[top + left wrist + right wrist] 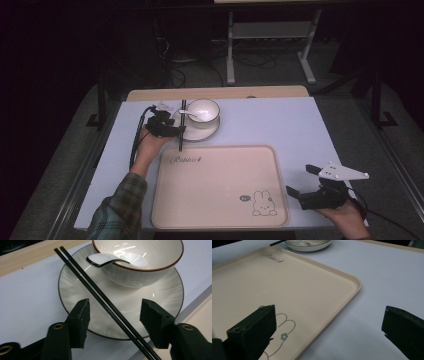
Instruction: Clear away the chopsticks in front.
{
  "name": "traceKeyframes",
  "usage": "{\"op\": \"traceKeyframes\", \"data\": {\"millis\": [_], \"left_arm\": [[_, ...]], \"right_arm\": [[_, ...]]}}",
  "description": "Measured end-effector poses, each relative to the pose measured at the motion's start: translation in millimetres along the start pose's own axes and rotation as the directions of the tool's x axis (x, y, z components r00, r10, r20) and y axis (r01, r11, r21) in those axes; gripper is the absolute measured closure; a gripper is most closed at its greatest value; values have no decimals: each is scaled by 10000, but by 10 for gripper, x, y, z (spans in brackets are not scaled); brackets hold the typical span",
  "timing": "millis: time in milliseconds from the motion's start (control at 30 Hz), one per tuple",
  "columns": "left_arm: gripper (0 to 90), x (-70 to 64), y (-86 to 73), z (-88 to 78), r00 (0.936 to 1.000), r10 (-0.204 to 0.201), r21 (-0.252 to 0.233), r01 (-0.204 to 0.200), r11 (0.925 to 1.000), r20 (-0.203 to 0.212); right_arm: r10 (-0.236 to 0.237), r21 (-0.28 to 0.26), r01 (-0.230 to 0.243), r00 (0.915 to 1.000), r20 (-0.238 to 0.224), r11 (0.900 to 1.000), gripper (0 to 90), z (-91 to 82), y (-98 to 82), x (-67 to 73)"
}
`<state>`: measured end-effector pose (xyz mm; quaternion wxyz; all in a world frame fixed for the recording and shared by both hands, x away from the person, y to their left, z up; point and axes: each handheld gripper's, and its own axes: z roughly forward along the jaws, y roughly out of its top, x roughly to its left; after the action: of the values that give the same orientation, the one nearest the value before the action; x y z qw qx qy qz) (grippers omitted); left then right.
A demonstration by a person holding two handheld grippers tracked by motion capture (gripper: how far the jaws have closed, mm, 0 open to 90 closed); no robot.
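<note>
White spoon (107,260) in bowl (140,267) on saucer (75,290); chopsticks (105,302) between unclenched left claw (113,323); right claw (328,332) released.

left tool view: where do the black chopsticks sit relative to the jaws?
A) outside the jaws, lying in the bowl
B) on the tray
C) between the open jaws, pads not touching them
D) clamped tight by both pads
C: in the left gripper view the chopsticks run diagonally across the plate through the gap of the left tool, with clear space to each pad.
</note>
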<state>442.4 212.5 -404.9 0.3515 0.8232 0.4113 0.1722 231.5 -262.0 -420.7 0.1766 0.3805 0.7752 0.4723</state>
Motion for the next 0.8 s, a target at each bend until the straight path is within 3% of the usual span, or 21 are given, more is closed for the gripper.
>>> {"op": "traceKeyframes", "data": {"millis": [333,800], "left_arm": [[542,-40,5,199,9999,11,557,-2,9984,-161],[642,-7,6,274,9977,-55,861,113,9962,-676]], "right_arm": [[73,-45,-73,10000,-46,10000,0,-11,-4,-10],[175,-170,-177,9998,-102,9997,0,-21,-2,-15]]}}
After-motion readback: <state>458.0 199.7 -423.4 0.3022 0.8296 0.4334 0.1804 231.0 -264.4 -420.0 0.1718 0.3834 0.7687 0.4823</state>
